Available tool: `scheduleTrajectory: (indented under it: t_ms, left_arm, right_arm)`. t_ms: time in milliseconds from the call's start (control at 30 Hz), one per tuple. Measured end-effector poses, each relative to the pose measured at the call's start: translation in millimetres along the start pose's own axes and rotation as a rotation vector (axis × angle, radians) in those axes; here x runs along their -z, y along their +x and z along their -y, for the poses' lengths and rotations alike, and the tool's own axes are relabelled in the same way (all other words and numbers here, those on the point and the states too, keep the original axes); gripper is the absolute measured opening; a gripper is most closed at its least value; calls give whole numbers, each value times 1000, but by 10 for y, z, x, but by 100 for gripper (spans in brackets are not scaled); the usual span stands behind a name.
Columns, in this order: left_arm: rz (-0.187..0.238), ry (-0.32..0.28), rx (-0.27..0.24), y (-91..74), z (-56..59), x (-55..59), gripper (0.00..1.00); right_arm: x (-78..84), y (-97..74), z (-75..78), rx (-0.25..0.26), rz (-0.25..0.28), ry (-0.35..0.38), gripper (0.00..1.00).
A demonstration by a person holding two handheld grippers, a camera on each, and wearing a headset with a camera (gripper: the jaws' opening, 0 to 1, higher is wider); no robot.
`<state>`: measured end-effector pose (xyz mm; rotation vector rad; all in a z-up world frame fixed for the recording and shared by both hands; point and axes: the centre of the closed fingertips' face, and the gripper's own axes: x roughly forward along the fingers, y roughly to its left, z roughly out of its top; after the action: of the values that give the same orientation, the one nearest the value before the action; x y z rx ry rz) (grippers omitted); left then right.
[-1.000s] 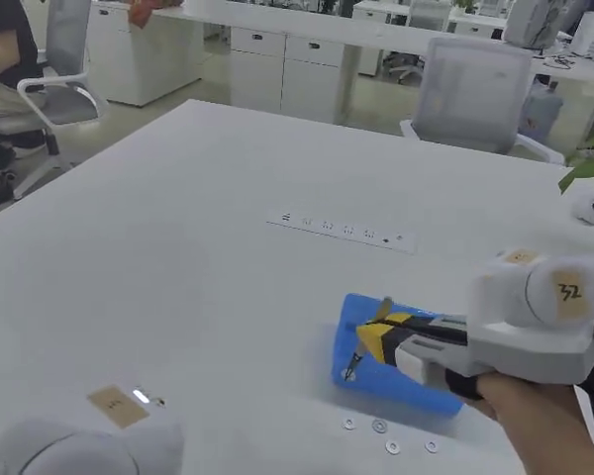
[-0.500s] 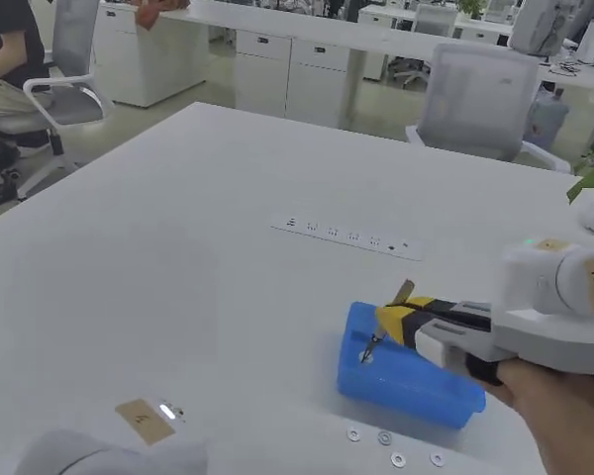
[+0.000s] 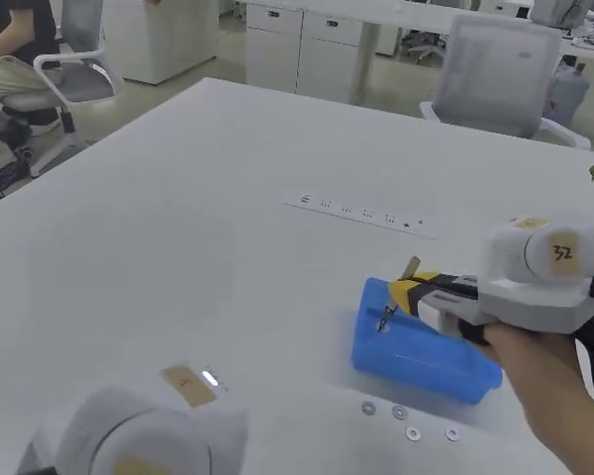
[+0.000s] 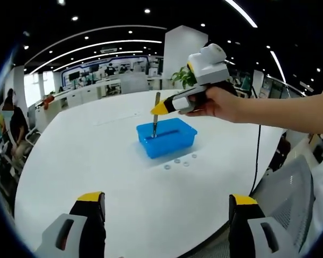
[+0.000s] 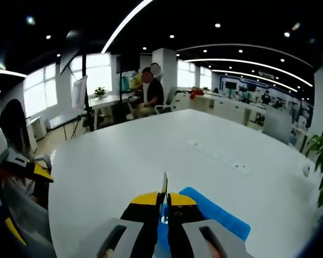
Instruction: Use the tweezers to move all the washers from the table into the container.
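4 small silver ring-shaped metal washers (image 3: 399,413) lie on the white table (image 3: 178,218), just beside the near wall of the blue rectangular plastic container (image 3: 436,364). The count matches 1 s ago and 0.5 s ago: 4 each time, in the same loose row.

Change: the thin metal tweezers (image 3: 388,315) are clamped in the right gripper (image 3: 408,291). 1 s ago their tip sat low at the container's near-left corner. It now stands further in, over the left part of the opening.

Judgement: this is a drop-off, or the withdrawal after 1. Whether a washer sits between the tweezer tips is too small to tell, and no washer can be made out inside the container. 4 pieces remain to fetch.

Gripper states:
- Right gripper: jaws pressed together on the tweezers' handle.
- Left gripper (image 4: 166,198): jaws spread wide, holding nothing, at the near left and well apart from the work.

View comparison:
- Left gripper view gives the side-on line: the tweezers are nearly upright, with the tip dipping below the container's rim. The head view foreshortens this.
- Right gripper view looks along the closed jaws and confirms the clamp, but those jaws cover the tip.
- Head view separates the 4 washers most clearly.
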<state>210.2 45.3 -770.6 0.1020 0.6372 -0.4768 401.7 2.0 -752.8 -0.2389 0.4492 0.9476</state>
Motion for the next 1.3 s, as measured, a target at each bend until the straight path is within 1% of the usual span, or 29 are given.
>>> scheduleTrajectory:
  t_ms: [100, 167, 233, 300, 433, 500, 567, 667, 767, 800, 867, 933, 1000, 1067, 1167, 1233, 1300]
  left_arm:
    - [1, -13, 2, 2, 3, 0, 97]
    - [9, -37, 5, -4, 1, -19, 96]
    - [21, -57, 4, -14, -11, -41, 96]
    - [20, -60, 6, -13, -12, -41, 94]
    - [15, -50, -5, -18, -36, -30, 94]
    - [7, -52, 2, -16, -29, -16, 94]
    - [9, -52, 1, -8, -28, -11, 94]
    - [6, -51, 5, 0, -10, -11, 93]
    - [7, -39, 7, 4, 13, -22, 93]
    - [8, -35, 7, 4, 18, -25, 93]
    - [11, -31, 10, 5, 28, -31, 94]
    - [25, -32, -1, 1, 20, -55, 95]
    - [24, -36, 6, -3, 31, -58, 95]
    - [26, -38, 3, -5, 24, -61, 95]
    - [29, -39, 2, -9, 21, -62, 95]
    - [26, -42, 7, -8, 31, -55, 95]
    - [23, -36, 6, -5, 38, -45, 95]
  right_arm:
    - [31, 41, 25, 12, -2, 2, 1]
    - [58, 78, 50, 15, -5, 7, 1]
    - [99, 113, 73, 16, -9, 27, 1]
    - [153, 137, 93, 14, -22, 51, 1]
    - [171, 109, 150, 30, -17, 63, 1]
    - [146, 68, 165, 31, -5, 77, 1]
    - [107, 28, 164, 30, 9, 89, 1]
    - [52, -24, 138, 25, 21, 91, 1]
    - [-35, -98, 112, 15, 51, 97, 1]
    - [-75, -137, 93, 11, 68, 105, 1]
    - [-124, -197, 53, 2, 87, 110, 1]
    - [-155, -243, 15, -5, 100, 115, 1]
    - [-175, -295, -35, -12, 111, 116, 1]
    - [-168, -328, -78, -16, 112, 109, 1]
    - [-117, -373, -146, -21, 108, 106, 1]
    - [-51, -379, -192, -21, 100, 100, 1]
    - [57, -362, -227, -24, 77, 104, 1]
